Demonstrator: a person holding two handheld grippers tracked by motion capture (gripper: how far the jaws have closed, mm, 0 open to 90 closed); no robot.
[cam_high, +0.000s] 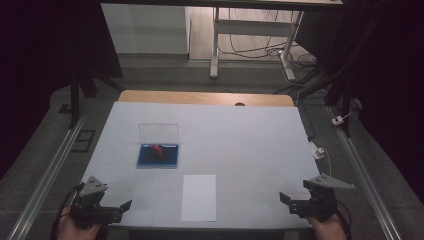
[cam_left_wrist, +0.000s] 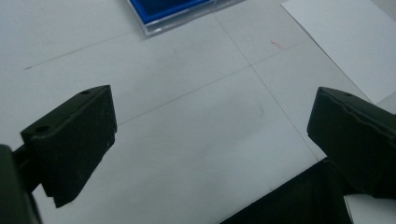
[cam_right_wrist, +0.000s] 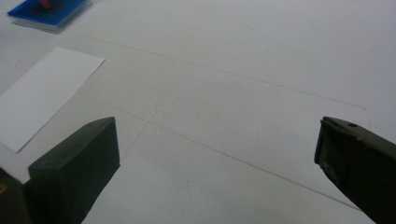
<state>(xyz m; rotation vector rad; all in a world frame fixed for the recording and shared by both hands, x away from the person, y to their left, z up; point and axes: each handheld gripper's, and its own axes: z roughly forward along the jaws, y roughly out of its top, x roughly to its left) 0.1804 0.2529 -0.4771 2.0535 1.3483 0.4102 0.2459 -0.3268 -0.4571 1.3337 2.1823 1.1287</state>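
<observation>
Tabletop (cam_high: 250, 135) — white covering, faint grid seams, wood edge showing at the far side. Nothing on it besides three items.

Sheet of paper (cam_high: 199, 197) lies flat near the near edge, roughly centred between the two hands, long side running away from the person. In the left gripper view its corner sits at upper right (cam_left_wrist: 345, 42); in the right gripper view it lies at left (cam_right_wrist: 46, 95).

Blue case (cam_high: 158, 155) sits left of centre, farther out than the paper and well apart from it. Clear lid (cam_high: 158, 133) stands open at its far side. A small red object (cam_high: 157, 150) rests on the blue insert — too small to identify.

Left tongs (cam_high: 125, 206) hover at the near left corner, jaws spread wide, nothing between them. Right tongs (cam_high: 286, 198) at the near right corner, likewise released and empty. Both are well clear of paper and case.

Judgement: the work looks to be at its start, the likely first move a reach for the red object in the case or for the paper. For the red object, the left tongs are the nearer pair; come in from above, clear of the upright lid, and close on the object alone so the insert does not lift. For the paper, slide one jaw under an edge; a flat sheet will not pinch from above.
</observation>
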